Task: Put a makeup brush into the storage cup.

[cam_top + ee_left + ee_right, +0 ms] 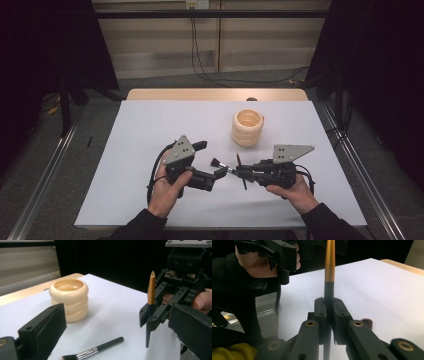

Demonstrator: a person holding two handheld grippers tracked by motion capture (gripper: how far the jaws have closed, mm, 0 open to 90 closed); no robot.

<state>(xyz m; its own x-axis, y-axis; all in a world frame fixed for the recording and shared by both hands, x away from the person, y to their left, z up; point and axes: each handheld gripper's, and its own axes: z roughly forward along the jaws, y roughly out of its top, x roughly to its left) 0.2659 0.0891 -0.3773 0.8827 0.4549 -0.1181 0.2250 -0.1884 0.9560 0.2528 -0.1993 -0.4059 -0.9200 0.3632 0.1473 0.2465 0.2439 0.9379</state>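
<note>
Even overhead light, white desk point(150, 130) bright w/ mild glare, surroundings v. dark. Soft faint shadows under things. High view slightly soft; gripper views grainy, near jaws blurred, backgrnd out of focus.

Cream ringed holder point(247, 128); white table cover point(150, 130); gold-and-black pencil-shaped tool point(150, 305); black-handled, silver-ferruled makeup brush point(95, 350); black grippers, grey plates.

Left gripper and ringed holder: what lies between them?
High view: bare white tabletop separates the left gripper from the cream ringed holder; the makeup brush lies nearer the jaws.
</note>
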